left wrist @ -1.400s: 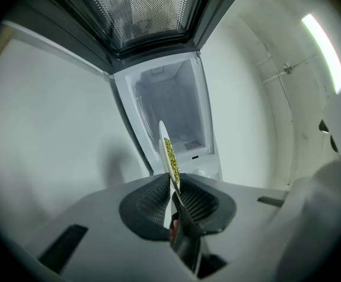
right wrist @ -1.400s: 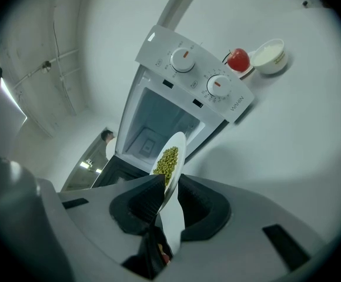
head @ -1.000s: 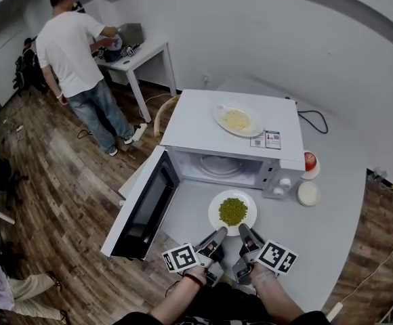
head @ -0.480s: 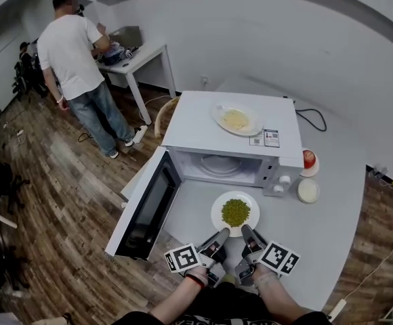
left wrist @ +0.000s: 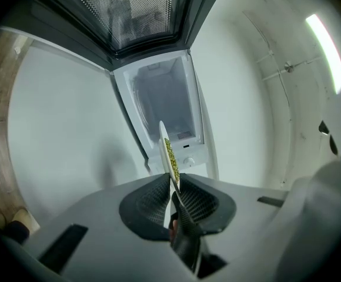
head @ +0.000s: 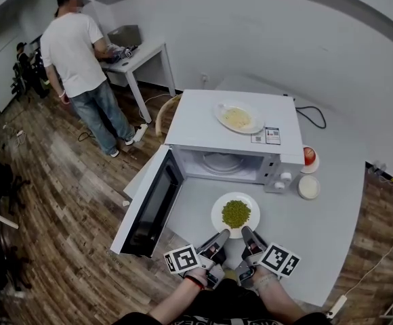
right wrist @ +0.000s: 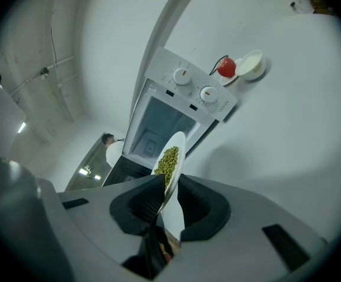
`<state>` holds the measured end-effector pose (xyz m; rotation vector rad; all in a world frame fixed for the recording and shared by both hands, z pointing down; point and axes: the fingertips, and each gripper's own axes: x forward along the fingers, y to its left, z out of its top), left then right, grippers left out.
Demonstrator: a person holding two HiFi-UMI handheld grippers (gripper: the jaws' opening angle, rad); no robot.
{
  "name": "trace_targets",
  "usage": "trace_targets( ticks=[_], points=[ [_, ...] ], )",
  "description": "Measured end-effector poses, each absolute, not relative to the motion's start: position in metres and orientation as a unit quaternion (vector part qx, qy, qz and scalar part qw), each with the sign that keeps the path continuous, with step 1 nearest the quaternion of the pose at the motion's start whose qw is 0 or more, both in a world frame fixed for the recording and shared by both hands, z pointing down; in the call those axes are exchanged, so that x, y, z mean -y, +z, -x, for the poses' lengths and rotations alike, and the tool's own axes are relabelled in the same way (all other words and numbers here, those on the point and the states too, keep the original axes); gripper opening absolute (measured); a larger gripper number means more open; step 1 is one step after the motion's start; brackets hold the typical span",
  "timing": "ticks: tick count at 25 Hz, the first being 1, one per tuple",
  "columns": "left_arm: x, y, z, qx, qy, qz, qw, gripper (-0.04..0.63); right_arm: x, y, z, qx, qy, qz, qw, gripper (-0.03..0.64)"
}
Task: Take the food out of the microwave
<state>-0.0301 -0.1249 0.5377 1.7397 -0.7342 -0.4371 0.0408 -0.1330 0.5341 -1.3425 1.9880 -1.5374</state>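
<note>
The plate of peas point(head: 235, 214) is out of the microwave point(head: 230, 124) and sits just ahead of both claws, over the desk point(head: 318, 229). The open cavity lies further ahead, beyond the plate. The left claw point(head: 221, 236) is clamped on the plate's near rim, its pads pressing from both sides. The right claw point(head: 246, 233), right beside it, pinches the same rim in the same way.

My judgement is that the step in hand is setting the plate down in front of the microwave (the head view does not settle whether it already rests on the desk). To do it well, both claws should stay at the same height so the plate stays flat and no peas roll off. They should lower together and let go only once the base is fully supported. The open door point(head: 149, 205) stands off to the left of the left claw and should be given room.

Both forearms come in from the near edge, close together. The left claw points level, the right one tips slightly downward, and they converge a little toward the rim.
</note>
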Motion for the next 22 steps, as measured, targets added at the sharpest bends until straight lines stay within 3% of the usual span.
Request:
trace_targets(
  ticks=[22],
  points=[
    [0.102,0.529,0.022,0.289,-0.196,-0.735,0.581,0.054,0.109,0.527,-0.048,-0.68,-0.536,0.472,0.164,0.08]
  ],
)
